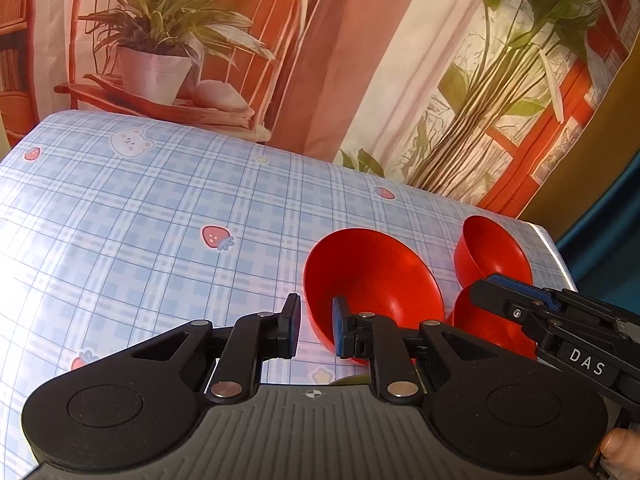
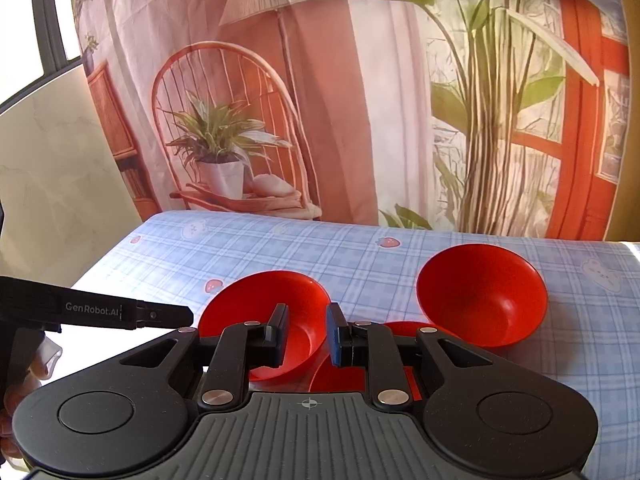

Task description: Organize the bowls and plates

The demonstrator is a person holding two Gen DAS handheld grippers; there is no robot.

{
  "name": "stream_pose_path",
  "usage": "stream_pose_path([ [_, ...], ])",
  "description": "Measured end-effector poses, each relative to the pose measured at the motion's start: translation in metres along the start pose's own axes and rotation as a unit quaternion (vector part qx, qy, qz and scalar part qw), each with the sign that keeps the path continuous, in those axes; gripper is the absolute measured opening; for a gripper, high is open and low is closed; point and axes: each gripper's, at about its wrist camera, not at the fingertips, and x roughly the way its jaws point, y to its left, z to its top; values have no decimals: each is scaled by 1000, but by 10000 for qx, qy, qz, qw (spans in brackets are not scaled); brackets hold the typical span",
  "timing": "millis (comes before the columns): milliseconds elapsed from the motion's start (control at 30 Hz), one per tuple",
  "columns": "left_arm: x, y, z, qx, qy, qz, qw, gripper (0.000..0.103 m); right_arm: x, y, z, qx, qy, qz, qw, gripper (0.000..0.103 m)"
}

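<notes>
Three red bowls stand on the checked tablecloth. In the left wrist view the largest-looking bowl is just ahead of my left gripper, which is open and empty, its right finger at the bowl's near rim. A second bowl stands behind at the right, a third lies partly under the right gripper's fingers. In the right wrist view my right gripper is open and empty above the gap between the left bowl and the near bowl; the third bowl stands right.
The blue checked tablecloth with strawberry and bear prints covers the table. A printed backdrop with chair and plants hangs behind the far edge. The table's right edge is close to the bowls. The left gripper's body enters the right wrist view.
</notes>
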Motion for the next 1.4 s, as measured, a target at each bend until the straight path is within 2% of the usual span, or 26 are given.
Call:
stream_pose_path([
  [300, 19, 4, 4, 33, 157, -172, 9997, 18, 45, -6, 3, 84, 358, 8, 9993, 20],
  [700, 27, 11, -7, -192, 310, -299, 9989, 17, 53, 0, -8, 55, 558, -2, 9984, 19],
  [933, 7, 2, 2, -64, 33, -314, 9995, 17, 33, -2, -4, 223, 202, -3, 9995, 9],
  [1167, -22, -16, 5, 141, -120, -219, 9996, 17, 3, 1, 4, 293, -101, 76, 9995, 9],
  [1400, -42, -41, -2, 409, -130, -130, 9990, 17, -31, -3, -2, 483, -286, 103, 9984, 9],
])
